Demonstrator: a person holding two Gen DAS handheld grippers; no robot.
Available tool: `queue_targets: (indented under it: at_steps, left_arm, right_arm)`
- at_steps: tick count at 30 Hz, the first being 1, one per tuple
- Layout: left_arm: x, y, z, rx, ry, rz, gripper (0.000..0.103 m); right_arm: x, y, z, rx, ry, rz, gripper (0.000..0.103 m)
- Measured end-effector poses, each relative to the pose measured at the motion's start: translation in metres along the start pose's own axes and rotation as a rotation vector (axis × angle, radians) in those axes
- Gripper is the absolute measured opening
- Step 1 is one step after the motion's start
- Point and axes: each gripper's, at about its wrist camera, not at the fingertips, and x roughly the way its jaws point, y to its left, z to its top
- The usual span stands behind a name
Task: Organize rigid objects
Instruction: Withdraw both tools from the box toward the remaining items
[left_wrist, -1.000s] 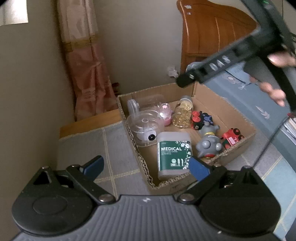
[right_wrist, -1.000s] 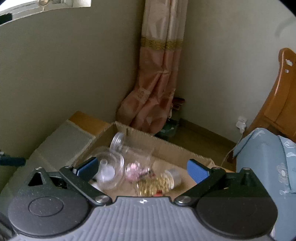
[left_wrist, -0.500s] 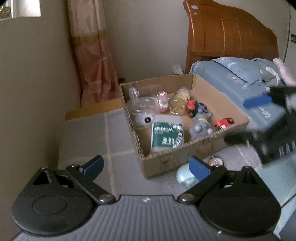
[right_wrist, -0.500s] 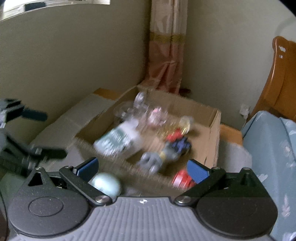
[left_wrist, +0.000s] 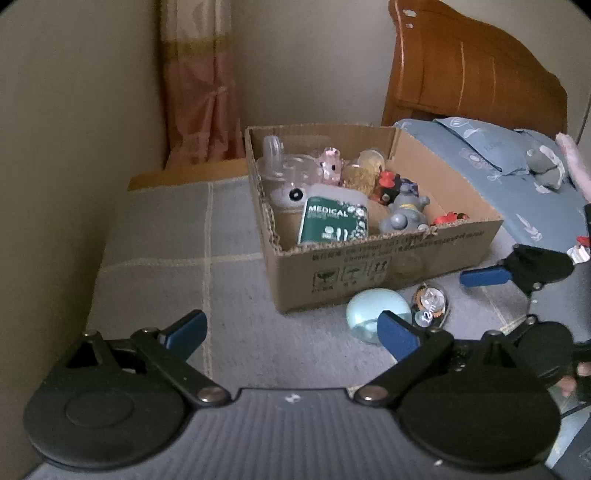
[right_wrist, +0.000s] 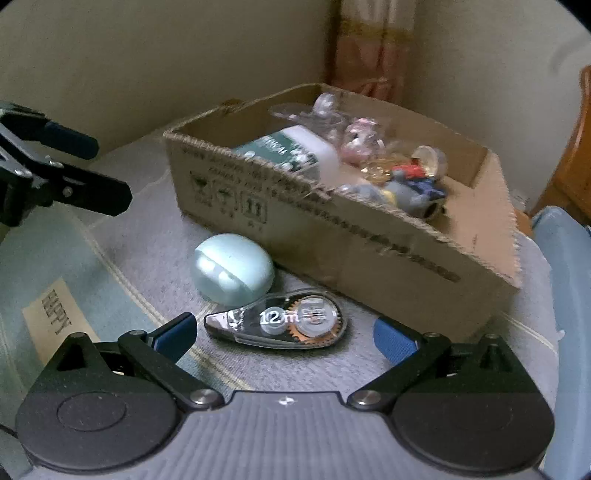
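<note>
A cardboard box (left_wrist: 369, 266) (right_wrist: 369, 251) stands on the grey checked cover, holding a green "MEDICAL" container (left_wrist: 332, 221), a grey elephant toy (left_wrist: 402, 218), clear plastic pieces, a pink figure and other small toys. In front of it lie a pale blue egg-shaped case (left_wrist: 373, 310) (right_wrist: 231, 269) and a clear correction tape dispenser (left_wrist: 430, 304) (right_wrist: 280, 323). My right gripper (right_wrist: 284, 336) is open and empty, low over the cover with the tape dispenser just ahead between its fingers. My left gripper (left_wrist: 291, 332) is open and empty, back from the box.
A wall runs along the left, with a pink curtain (left_wrist: 199, 85) in the corner. A wooden headboard (left_wrist: 469, 77) and blue bedding with a pillow (left_wrist: 491, 147) lie to the right. A label reading "HAPPY" (right_wrist: 55, 317) is on the cover at left.
Both grippers have pulled back from above the box and come down low. The right one now sits in front of the box at the tape dispenser; both stay open.
</note>
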Motion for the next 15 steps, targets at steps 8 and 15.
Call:
queue_targets:
  at_steps: [8,15]
  left_arm:
    - [0.007,-0.001,-0.002,0.003,0.021,-0.006,0.098]
    - [0.009,-0.006,-0.003,0.013,0.026,-0.012,0.098]
  right_arm:
    - [0.017,0.003,0.003,-0.027,-0.027,0.045,0.091]
    - [0.011,0.005,0.0,0.0,-0.027,0.045,0.077]
